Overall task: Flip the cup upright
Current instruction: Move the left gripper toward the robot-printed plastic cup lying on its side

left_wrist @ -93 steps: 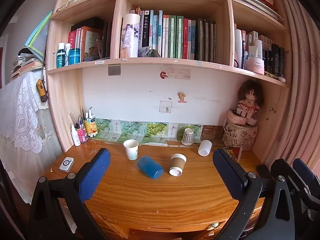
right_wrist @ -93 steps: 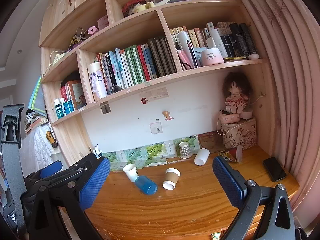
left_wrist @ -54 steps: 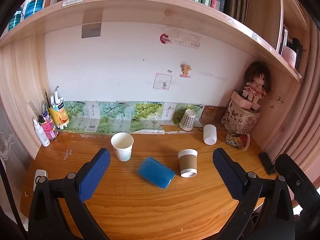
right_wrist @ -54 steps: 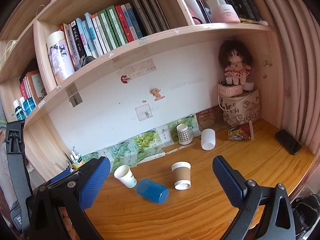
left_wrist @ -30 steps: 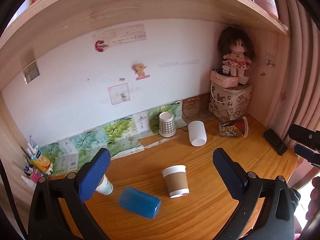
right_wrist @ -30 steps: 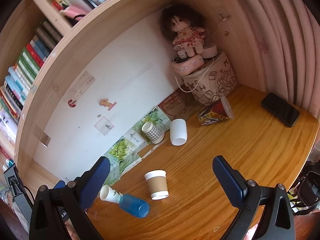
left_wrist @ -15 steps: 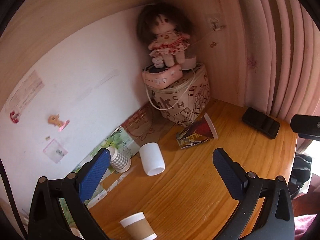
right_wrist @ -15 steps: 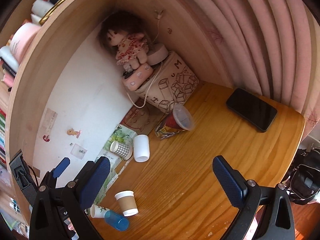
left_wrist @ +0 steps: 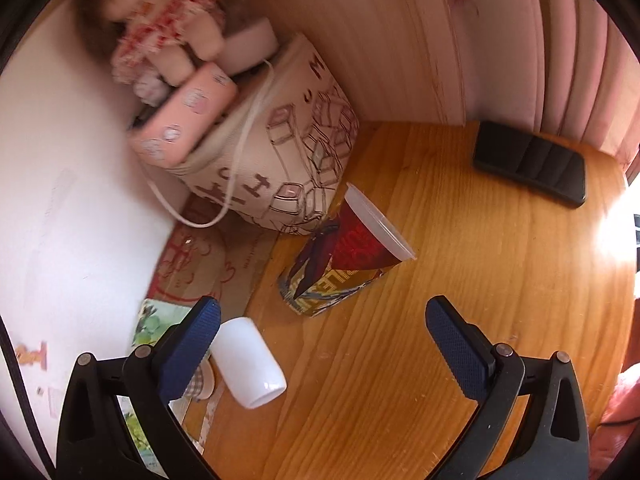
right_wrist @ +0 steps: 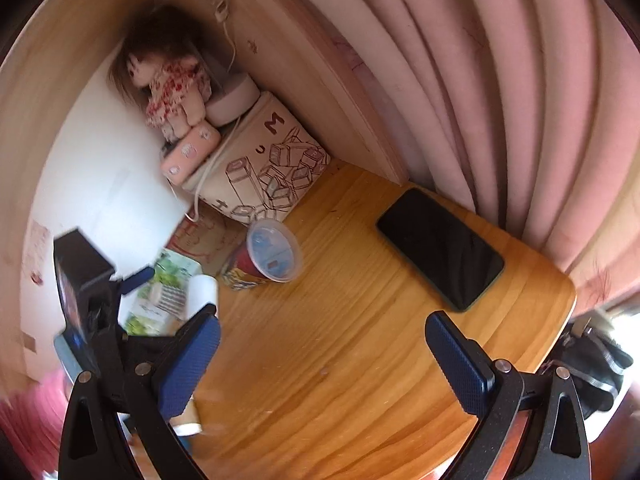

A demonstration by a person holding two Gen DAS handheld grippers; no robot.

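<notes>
blue-padded left tongs [left_wrist: 320,344] stand wide with nothing between the pads, held low over the wooden table [left_wrist: 480,280] and pointing toward its far right corner. the right tongs [right_wrist: 322,352] are just as wide and empty, higher up, tilted down at the same corner. half a second ago the left wrist view took in more of the wall and the brown-sleeved cup; now it has closed in, and that cup has dropped out of its view, showing only as a blurred sliver by the left pad in the right wrist view.

just past the left pad in the left wrist view lies a white cup [left_wrist: 250,364] on its side, mouth toward the camera, with a checked cup [left_wrist: 198,380] partly hidden behind the pad. beyond them, between the two pads and a little farther off, the printed cup [left_wrist: 340,264] lies on its side, red and blue-yellow in pattern, its clear rim pointing right; its lettering is too warped to read. it rests just beside the cream storage bag [left_wrist: 280,168], which carries sketched cubes and letters, of which "m", "u" and "h" can be made out. a pink case [left_wrist: 184,128] and a rag doll [left_wrist: 164,36], blurred, sit on top of the bag.

well apart to the right, a black phone [left_wrist: 530,168] lies flat near the pink curtain [right_wrist: 500,80].
</notes>
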